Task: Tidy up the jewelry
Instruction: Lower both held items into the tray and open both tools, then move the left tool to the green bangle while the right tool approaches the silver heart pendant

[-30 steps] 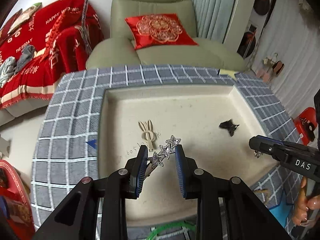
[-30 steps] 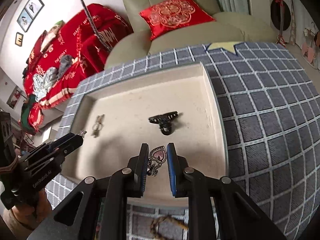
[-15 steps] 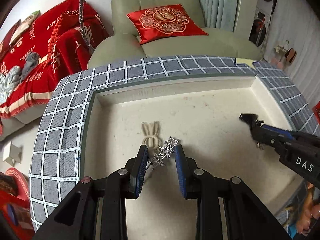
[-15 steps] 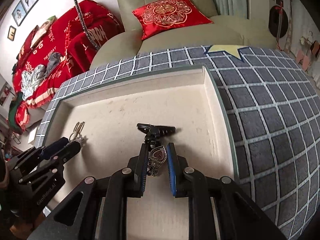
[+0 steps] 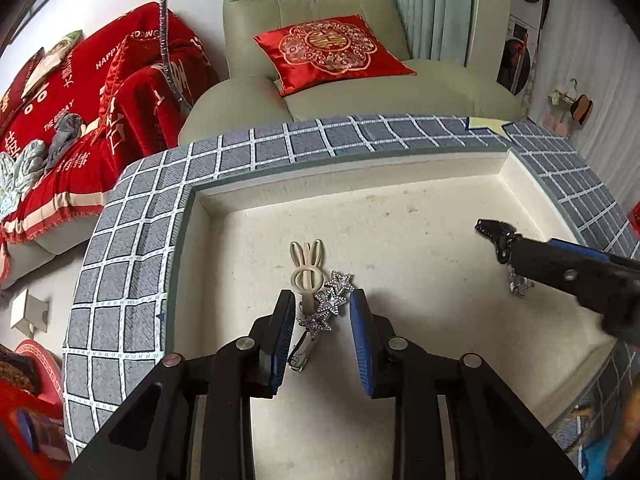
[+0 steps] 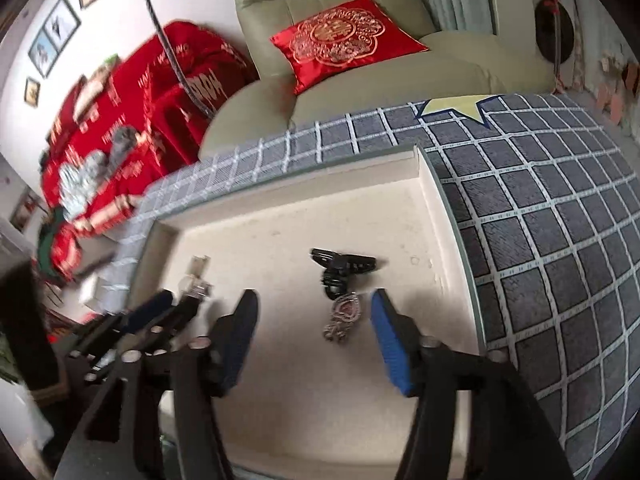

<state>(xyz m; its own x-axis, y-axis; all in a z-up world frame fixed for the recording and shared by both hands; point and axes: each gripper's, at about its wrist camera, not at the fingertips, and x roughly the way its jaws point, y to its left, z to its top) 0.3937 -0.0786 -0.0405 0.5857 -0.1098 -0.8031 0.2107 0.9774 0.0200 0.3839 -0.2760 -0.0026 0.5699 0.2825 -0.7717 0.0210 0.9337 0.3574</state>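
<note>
A cream tray sits in a grey checked cushion frame. My left gripper is open, its jaws on either side of a silver star hair clip that lies on the tray floor next to a cream rabbit clip. My right gripper is open wide. A heart pendant with chain lies on the tray between its fingers, just below a black claw clip. The right gripper also shows in the left wrist view, beside the black clip.
A green armchair with a red cushion stands behind the tray. A red-covered sofa is at the left. The checked border surrounds the tray. The left gripper's arm shows blurred at left.
My right gripper has opened and let go of the heart pendant, which now lies on the tray by the black clip. My left gripper has widened a little around the star clip.
</note>
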